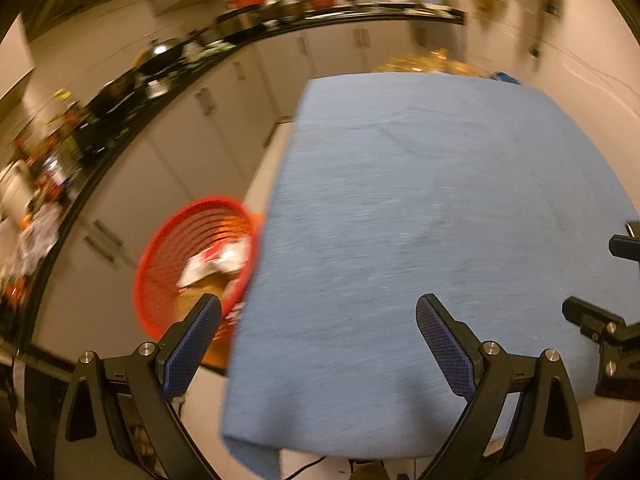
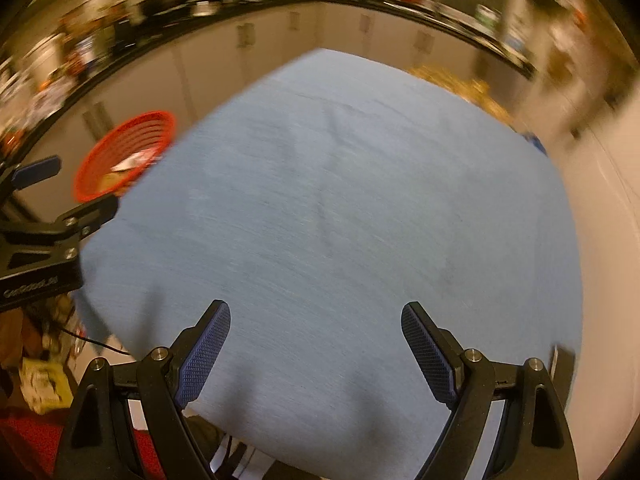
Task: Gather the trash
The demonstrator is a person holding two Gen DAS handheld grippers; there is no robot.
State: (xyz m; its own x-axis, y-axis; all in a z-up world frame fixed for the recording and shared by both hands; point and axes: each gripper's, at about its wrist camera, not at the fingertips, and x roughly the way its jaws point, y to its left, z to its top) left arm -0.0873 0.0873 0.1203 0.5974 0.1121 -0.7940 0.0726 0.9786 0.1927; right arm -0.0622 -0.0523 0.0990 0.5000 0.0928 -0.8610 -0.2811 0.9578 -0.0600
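A red mesh basket (image 1: 176, 256) stands off the table's left edge and holds white, red and brown trash (image 1: 218, 266). My left gripper (image 1: 318, 312) is open over the near left part of the blue tablecloth (image 1: 420, 220), nothing between its blue pads. My right gripper (image 2: 316, 318) is open too, above the near middle of the tablecloth (image 2: 328, 200), with nothing in it. The red mesh basket (image 2: 120, 156) shows at far left in the right wrist view, with the left gripper's fingers (image 2: 40, 172) in front of it. The right gripper's fingers (image 1: 592, 320) show at the left wrist view's right edge.
A dark counter (image 1: 120, 120) crowded with kitchen things curves along the back, with pale cabinets (image 1: 188, 168) below. Something golden (image 1: 424, 62) lies past the table's far edge. Cables and bags (image 2: 44, 380) sit on the floor at the near left. Both views are motion-blurred.
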